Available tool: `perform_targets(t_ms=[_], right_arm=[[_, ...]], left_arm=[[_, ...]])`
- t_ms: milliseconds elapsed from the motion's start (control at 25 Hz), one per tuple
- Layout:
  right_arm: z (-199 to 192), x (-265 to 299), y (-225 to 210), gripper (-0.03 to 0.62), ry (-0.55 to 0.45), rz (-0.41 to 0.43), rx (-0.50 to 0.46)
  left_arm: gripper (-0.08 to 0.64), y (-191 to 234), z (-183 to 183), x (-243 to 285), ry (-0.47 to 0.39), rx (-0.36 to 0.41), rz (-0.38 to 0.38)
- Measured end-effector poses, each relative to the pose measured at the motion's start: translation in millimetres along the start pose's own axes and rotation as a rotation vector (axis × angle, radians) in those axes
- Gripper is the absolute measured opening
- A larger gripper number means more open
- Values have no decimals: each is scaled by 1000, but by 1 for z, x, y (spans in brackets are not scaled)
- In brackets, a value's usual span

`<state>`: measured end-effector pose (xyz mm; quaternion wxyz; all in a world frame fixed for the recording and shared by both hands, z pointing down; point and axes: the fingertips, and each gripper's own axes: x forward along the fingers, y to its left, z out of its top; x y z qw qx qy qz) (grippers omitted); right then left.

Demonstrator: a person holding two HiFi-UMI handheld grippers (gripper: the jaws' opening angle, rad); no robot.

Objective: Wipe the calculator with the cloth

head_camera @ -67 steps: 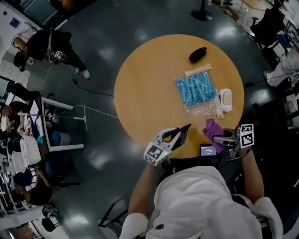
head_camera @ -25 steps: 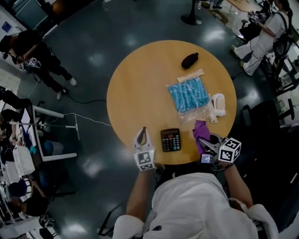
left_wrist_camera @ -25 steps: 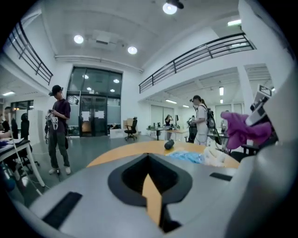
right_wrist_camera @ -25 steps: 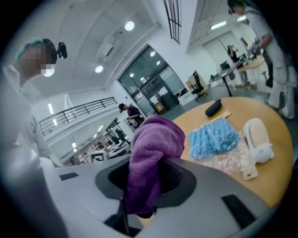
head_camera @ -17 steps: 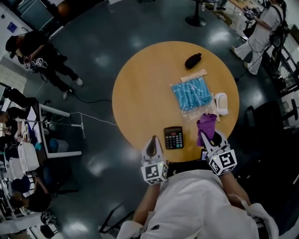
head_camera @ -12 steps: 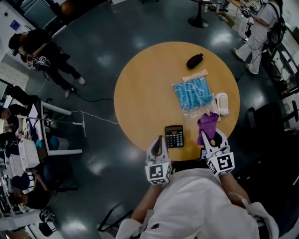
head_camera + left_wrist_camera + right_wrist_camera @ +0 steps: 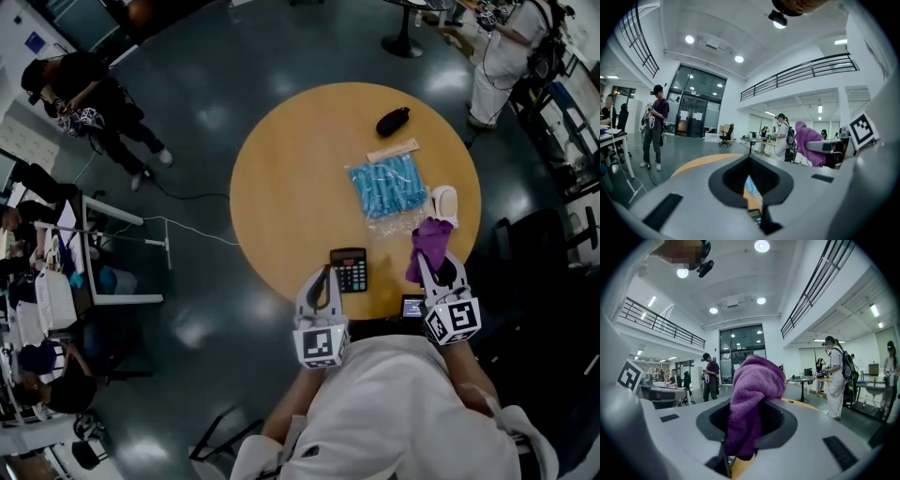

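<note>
The calculator [image 7: 349,269] lies flat on the round table [image 7: 291,169], close to the edge nearest the person and between the two grippers, a little closer to the left one. The right gripper [image 7: 427,262] has its jaws closed on the purple cloth [image 7: 430,244]. In the right gripper view the cloth fills the gap between the jaws and bulges out over them. This gripper hangs near the table edge, to the right of the calculator and clearly apart from it, so the cloth does not touch the keys. The left gripper [image 7: 325,274] has its jaws pressed together with nothing between them; its own view shows only a thin slit, through which a bit of the table and the calculator can be seen. It is just beside the calculator's left side, but I cannot tell if it touches it. I judge that the step in hand is bringing the cloth to the calculator, and no wiping stroke is under way. The next move probably calls for shifting the right gripper towards the calculator and lowering it until the cloth lies on the keys. The calculator looks light and may slide, so the left gripper may need to steady it.
</note>
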<state>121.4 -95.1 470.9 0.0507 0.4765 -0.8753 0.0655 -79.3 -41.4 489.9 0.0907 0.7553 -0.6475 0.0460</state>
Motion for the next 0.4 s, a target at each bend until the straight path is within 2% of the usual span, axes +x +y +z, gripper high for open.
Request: perform_targets(t_ms=[400], right_arm=[[8, -2, -15, 118, -17, -13, 2]], left_arm=[[6, 2, -6, -5, 10, -20, 11]])
